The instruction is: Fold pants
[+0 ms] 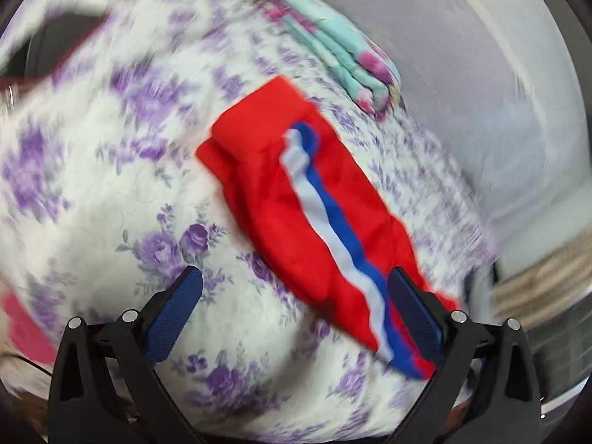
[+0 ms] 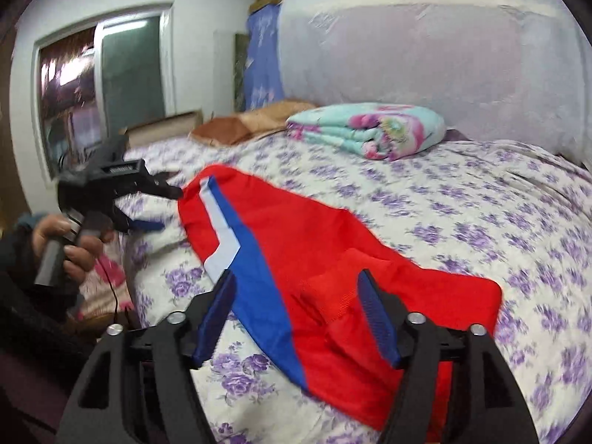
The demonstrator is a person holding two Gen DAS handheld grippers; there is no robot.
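Note:
Red pants (image 1: 296, 199) with a white and blue side stripe lie folded lengthwise on the floral bed sheet (image 1: 111, 192). In the left wrist view my left gripper (image 1: 296, 277) is open above the leg end, and the stripe runs between its blue pads. In the right wrist view the pants (image 2: 314, 236) stretch from the near waist end to the far leg end. My right gripper (image 2: 298, 281) is open over the waist end. The left gripper (image 2: 168, 207) shows there, hand-held, open beside the leg end.
A folded teal and pink blanket (image 2: 370, 129) lies at the far side of the bed, also in the left wrist view (image 1: 340, 48). A tan pillow (image 2: 251, 122) lies by it. A window (image 2: 103, 85) is on the left wall. The bed's left edge drops off near the hand (image 2: 70, 240).

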